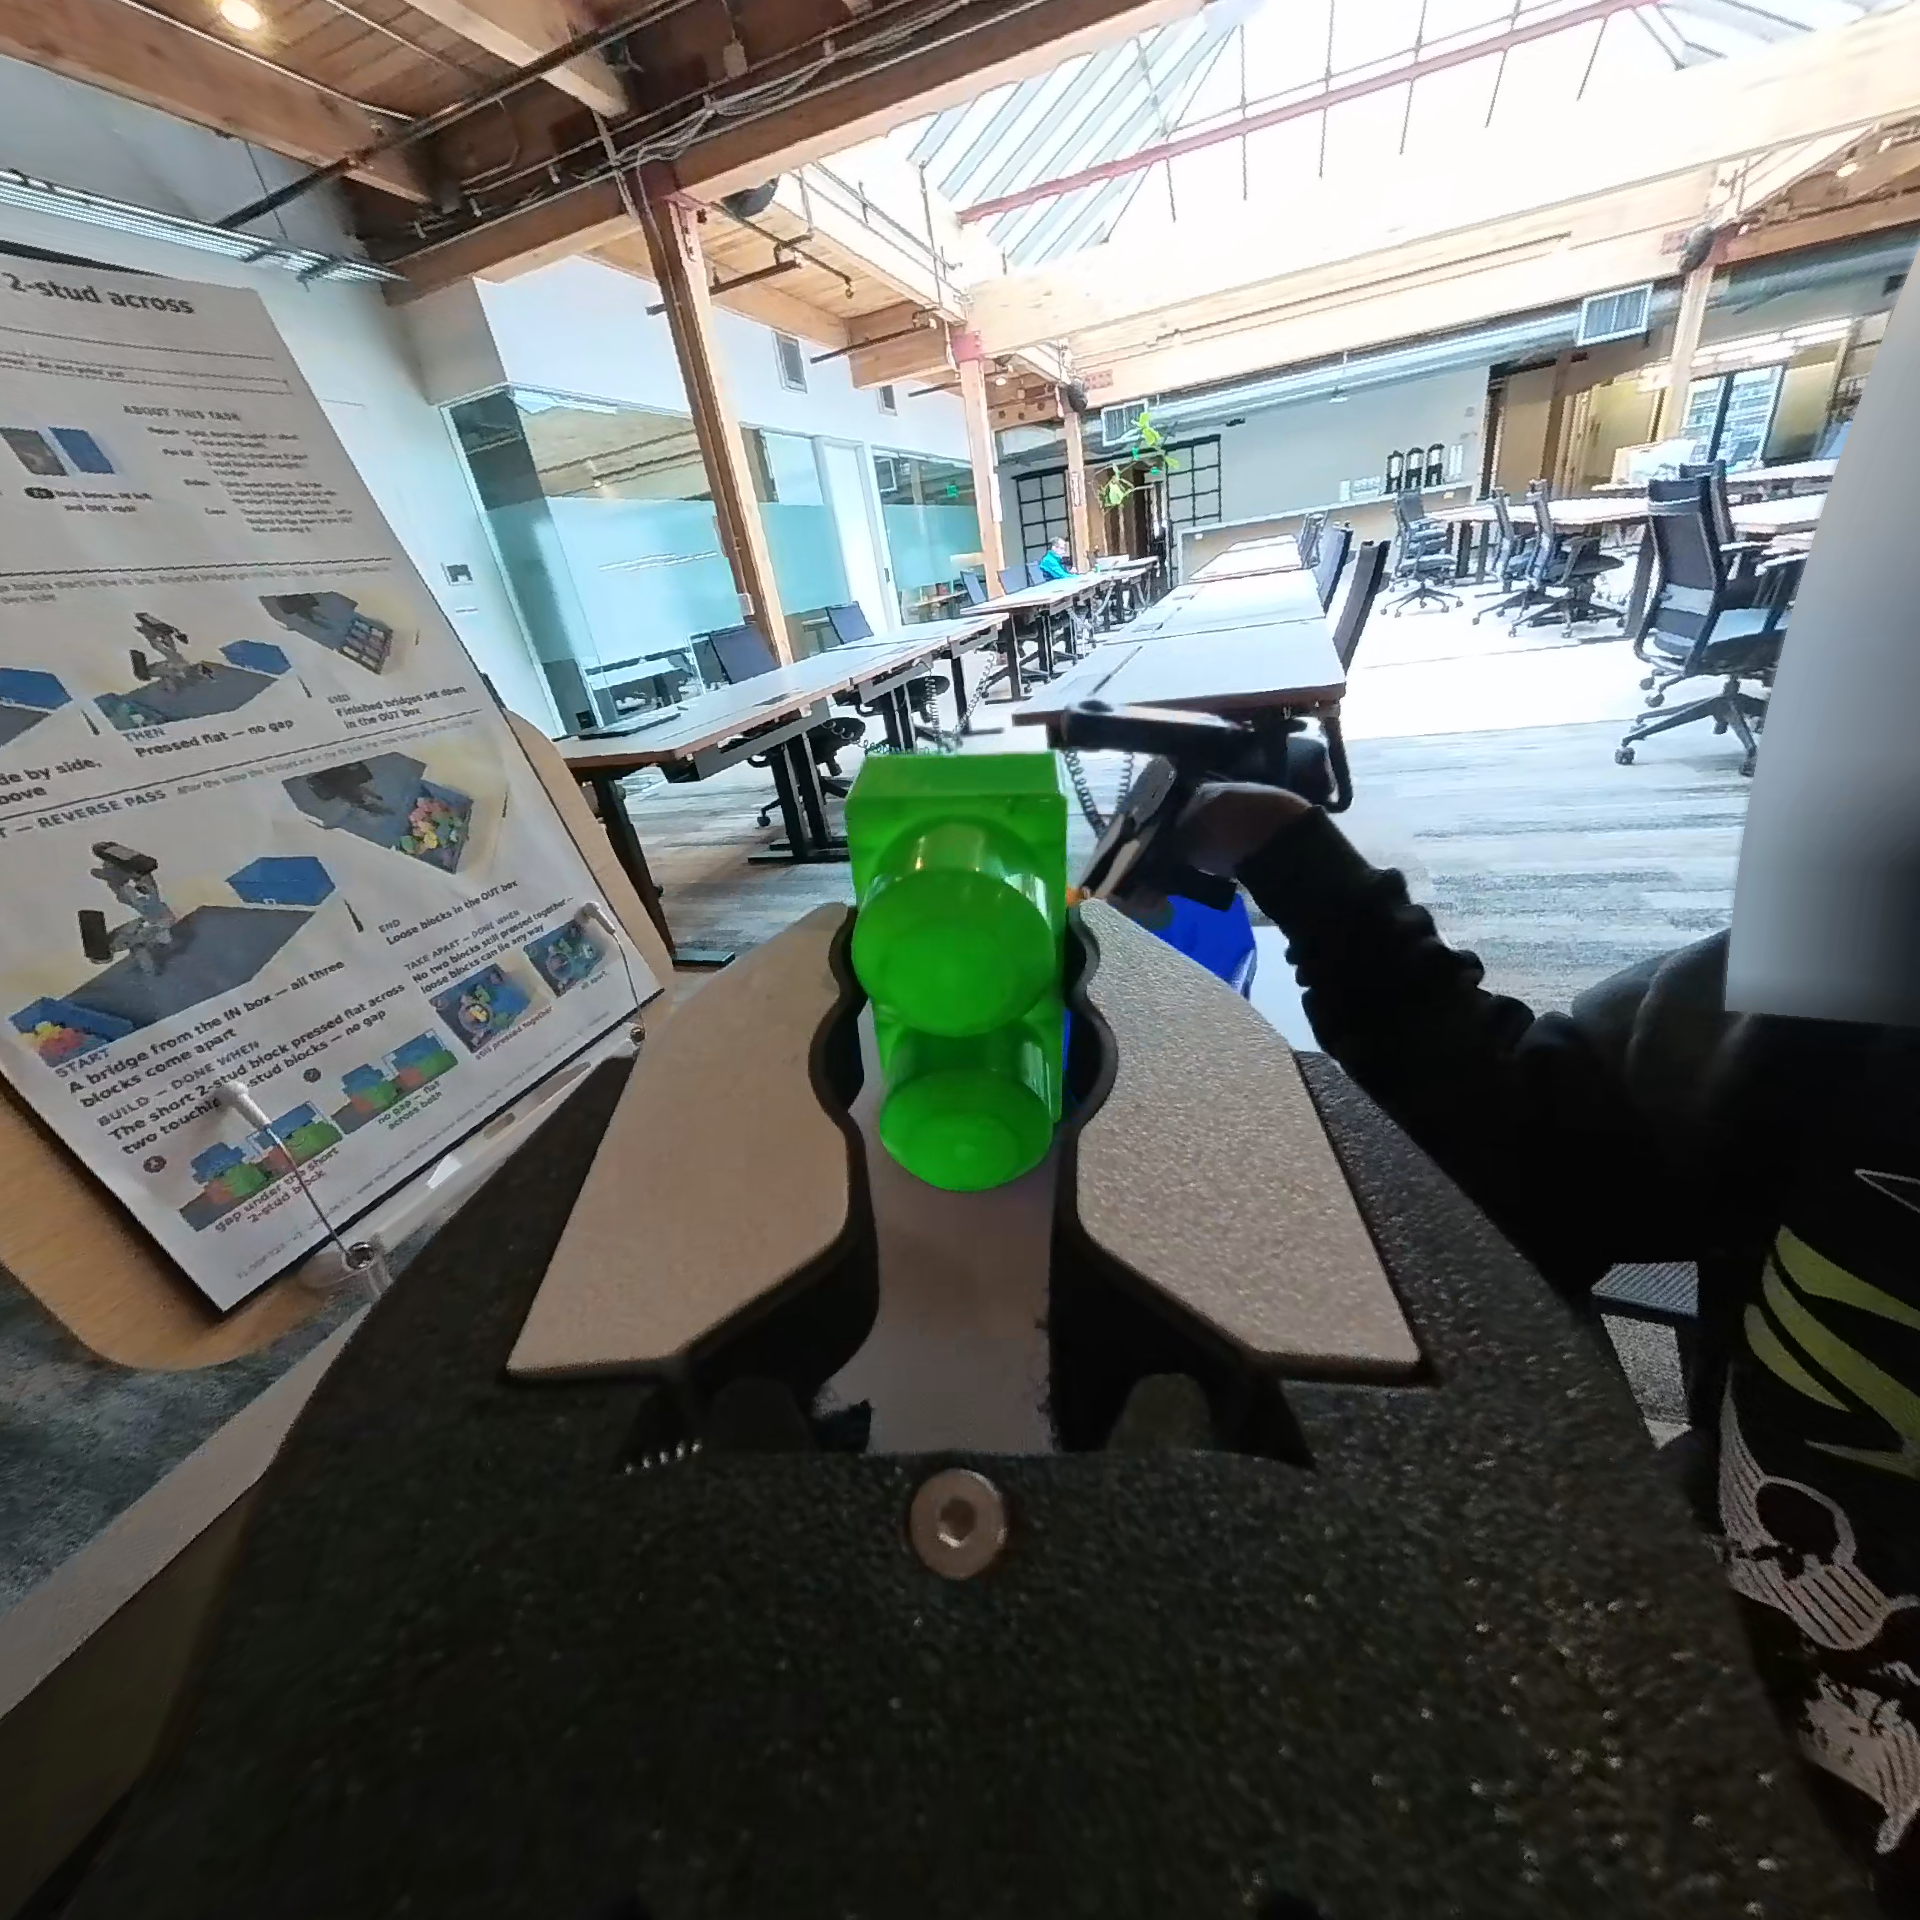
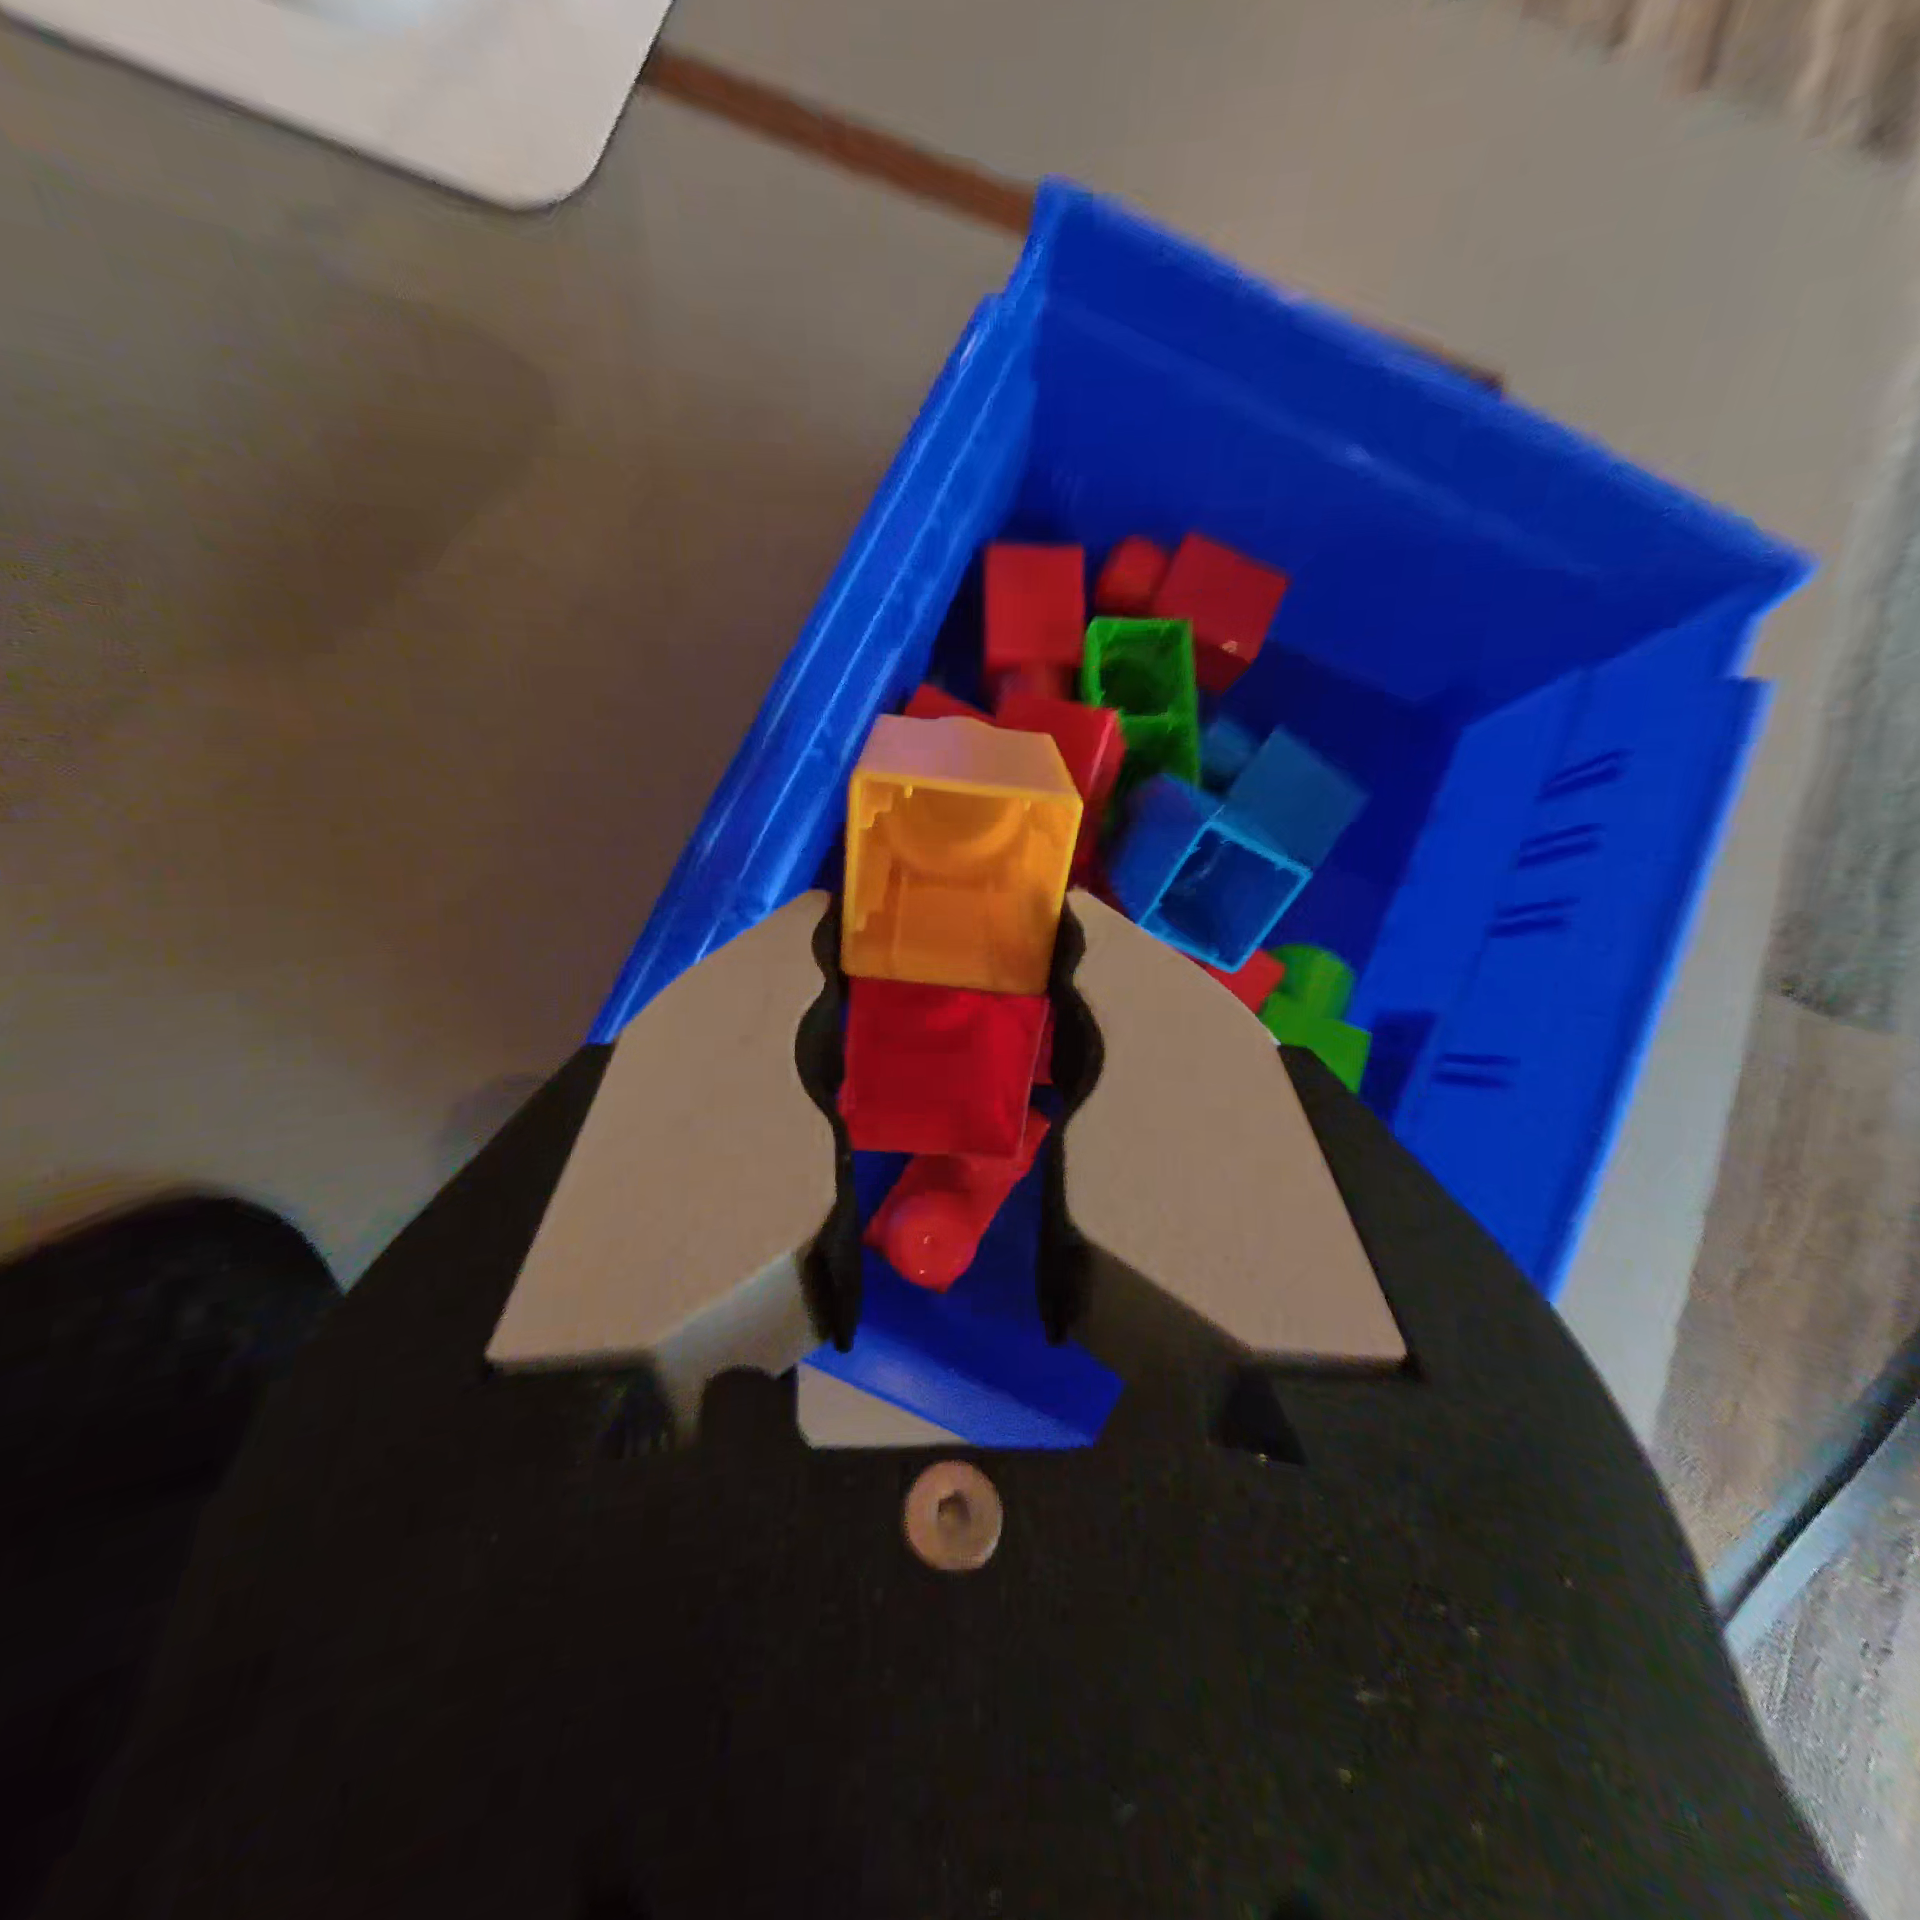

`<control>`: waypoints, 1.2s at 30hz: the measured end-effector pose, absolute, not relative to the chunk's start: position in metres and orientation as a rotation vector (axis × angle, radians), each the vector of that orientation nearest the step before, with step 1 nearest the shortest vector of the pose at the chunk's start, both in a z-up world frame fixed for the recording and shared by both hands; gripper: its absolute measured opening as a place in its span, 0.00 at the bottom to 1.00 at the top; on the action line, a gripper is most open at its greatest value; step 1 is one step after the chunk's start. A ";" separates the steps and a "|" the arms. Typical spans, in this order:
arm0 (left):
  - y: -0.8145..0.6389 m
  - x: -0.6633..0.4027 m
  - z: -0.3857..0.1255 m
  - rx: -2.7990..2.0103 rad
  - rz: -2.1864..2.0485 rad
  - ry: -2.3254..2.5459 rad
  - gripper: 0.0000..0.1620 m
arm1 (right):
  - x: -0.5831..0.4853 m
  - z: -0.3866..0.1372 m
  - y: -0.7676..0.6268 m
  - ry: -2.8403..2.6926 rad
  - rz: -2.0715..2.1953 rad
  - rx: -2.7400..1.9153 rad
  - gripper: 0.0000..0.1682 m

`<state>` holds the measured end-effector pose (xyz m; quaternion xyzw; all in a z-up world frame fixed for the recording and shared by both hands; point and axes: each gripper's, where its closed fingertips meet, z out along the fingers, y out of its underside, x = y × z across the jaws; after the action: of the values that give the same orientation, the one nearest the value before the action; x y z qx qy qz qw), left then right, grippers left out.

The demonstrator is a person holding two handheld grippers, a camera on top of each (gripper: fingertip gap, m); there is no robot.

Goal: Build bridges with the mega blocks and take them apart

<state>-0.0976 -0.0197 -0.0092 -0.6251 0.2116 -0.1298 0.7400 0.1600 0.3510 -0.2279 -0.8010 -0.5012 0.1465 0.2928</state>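
Observation:
In the left wrist view my left gripper [image 1: 961, 920] is shut on a green two-stud block [image 1: 961, 966], held up in the air with its studs facing the camera. In the right wrist view my right gripper [image 2: 948, 909] is shut on an orange block [image 2: 956, 883] joined to a red block [image 2: 940, 1070], held over a blue bin [image 2: 1351, 436]. The bin holds several loose red, green and blue blocks [image 2: 1226, 821]. The right gripper also shows farther off in the left wrist view [image 1: 1143, 821], held by a dark-sleeved arm [image 1: 1455, 1039].
A printed instruction board [image 1: 260, 779] leans on a wooden stand at the left. Behind it is an office with long desks [image 1: 1226, 644] and chairs. The bin stands on a grey tabletop [image 2: 364, 623], with a white object [image 2: 416, 83] at the far left. The gap from one gripper's tips to the other's is roughly 50 cm.

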 end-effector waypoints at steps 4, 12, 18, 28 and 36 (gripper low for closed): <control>-0.016 -0.100 -0.012 -1.383 -0.281 0.457 0.22 | 0.162 -0.257 0.349 -1.422 0.375 -2.245 0.22; -0.019 -0.101 -0.011 -1.377 -0.266 0.457 0.22 | 0.164 -0.278 0.352 -1.468 0.350 -2.299 0.26; -0.024 -0.103 -0.008 -1.361 -0.256 0.459 0.22 | 0.163 -0.261 0.358 -1.392 0.343 -2.239 0.35; -0.023 -0.099 -0.010 -1.371 -0.240 0.477 0.22 | 0.107 -0.156 0.333 -1.342 0.419 -1.709 0.43; -0.013 -0.088 -0.016 -1.401 -0.247 0.518 0.22 | 0.030 -0.043 0.206 -1.353 0.899 -1.034 0.32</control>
<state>-0.0876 -0.0130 -0.0159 -0.6355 0.2350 -0.1121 0.7268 0.0303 0.2058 -0.0432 -0.4409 -0.5765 0.3832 0.5713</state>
